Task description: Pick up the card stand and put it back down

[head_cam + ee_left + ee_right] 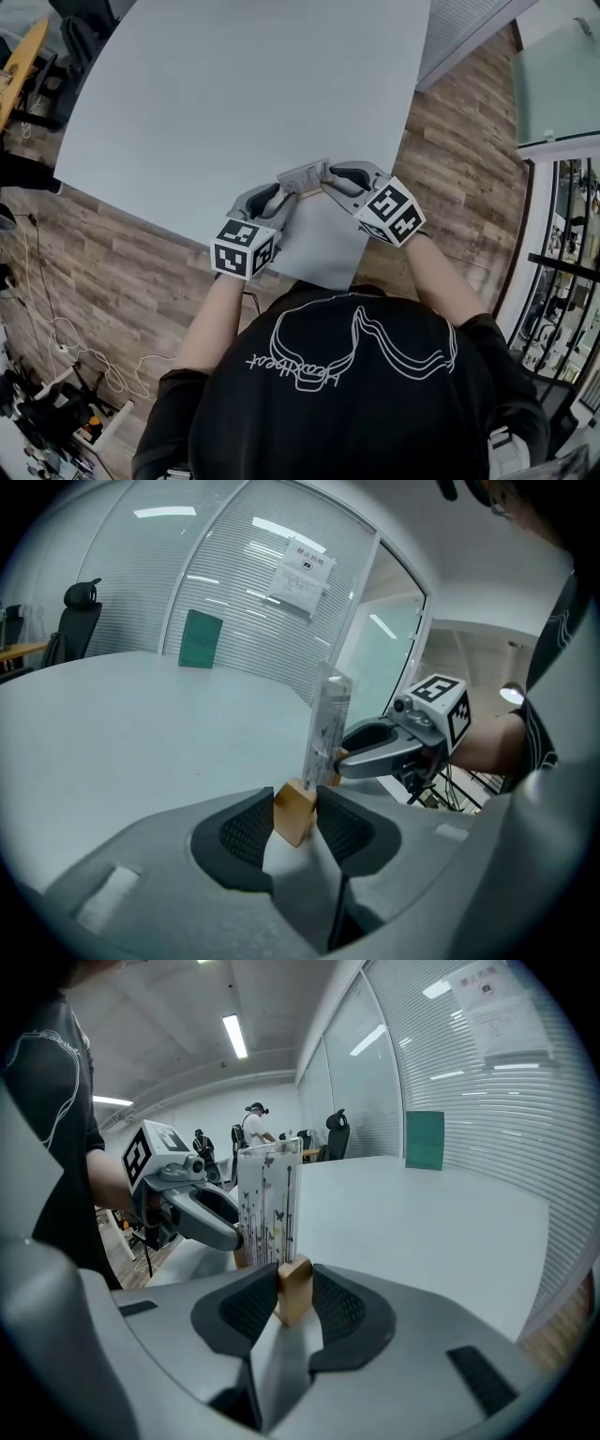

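The card stand [302, 174] is a small wooden block holding an upright clear card printed with butterflies. It sits at the near edge of the pale grey table [234, 94]. My left gripper [285, 197] is shut on one end of the block [294, 813], with the card [328, 726] rising just beyond the pads. My right gripper [329, 182] closes on the other end of the block [294, 1288], both pads against the wood. Each gripper shows in the other's view, across the card [267, 1206]. Whether the block touches the table, I cannot tell.
Wooden floor [112, 272] lies around the table's near corner, with cables [66, 347] at the left. A black office chair [75, 621] stands at the far side. A green panel [201, 639] leans on the glass wall. People stand far off [255, 1124].
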Demonstrator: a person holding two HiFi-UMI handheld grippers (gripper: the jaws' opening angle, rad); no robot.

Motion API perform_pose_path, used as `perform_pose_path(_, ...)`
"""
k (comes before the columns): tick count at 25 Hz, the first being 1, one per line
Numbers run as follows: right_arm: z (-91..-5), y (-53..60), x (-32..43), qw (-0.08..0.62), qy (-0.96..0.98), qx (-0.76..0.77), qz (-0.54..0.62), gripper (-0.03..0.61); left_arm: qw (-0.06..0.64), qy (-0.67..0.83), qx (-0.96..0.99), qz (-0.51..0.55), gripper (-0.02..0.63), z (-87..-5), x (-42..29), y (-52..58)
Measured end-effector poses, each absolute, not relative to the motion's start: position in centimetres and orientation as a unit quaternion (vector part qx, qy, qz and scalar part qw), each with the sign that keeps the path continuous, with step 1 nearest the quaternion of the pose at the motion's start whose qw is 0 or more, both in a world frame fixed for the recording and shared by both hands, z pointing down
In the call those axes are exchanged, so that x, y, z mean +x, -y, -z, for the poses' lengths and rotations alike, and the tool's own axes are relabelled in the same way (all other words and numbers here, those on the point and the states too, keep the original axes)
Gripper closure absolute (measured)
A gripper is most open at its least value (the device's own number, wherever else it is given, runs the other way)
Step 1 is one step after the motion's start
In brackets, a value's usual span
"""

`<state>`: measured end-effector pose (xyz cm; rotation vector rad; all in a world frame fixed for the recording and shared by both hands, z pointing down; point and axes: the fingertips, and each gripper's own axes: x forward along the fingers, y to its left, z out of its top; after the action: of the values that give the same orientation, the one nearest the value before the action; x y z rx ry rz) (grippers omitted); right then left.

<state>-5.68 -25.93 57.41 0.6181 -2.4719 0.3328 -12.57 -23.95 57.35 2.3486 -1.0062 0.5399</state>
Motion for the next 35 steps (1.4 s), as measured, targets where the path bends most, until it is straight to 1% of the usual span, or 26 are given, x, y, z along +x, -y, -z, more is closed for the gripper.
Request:
perform_pose_path(13, -57.4, 26.4, -5.4, 0.272, 0.919, 0.252, -0.136, 0.463, 0.258, 0.387, 0.861, -0.205, 0.474, -57.2, -12.4, 24.7)
perform_pose_path(23, -55.8, 25.7, -4.8, 0.258, 0.922, 0.257, -0.131, 0.462, 0.253, 0.404, 0.857, -0.198, 0.477, -55.4, -12.0, 24.2)
perform_pose_path(27, -53.8, 24.8, -5.1, 0.251, 0.926, 0.256, -0.121, 0.462, 0.249, 0.418, 0.853, -0.190, 0.482, -53.5, -12.4, 23.4)
perform_pose_path(35, -48.7, 22.2, -4.9, 0.231, 0.932, 0.258, -0.110, 0.462, 0.221, 0.436, 0.855, -0.172, 0.482, -48.2, -12.2, 20.7)
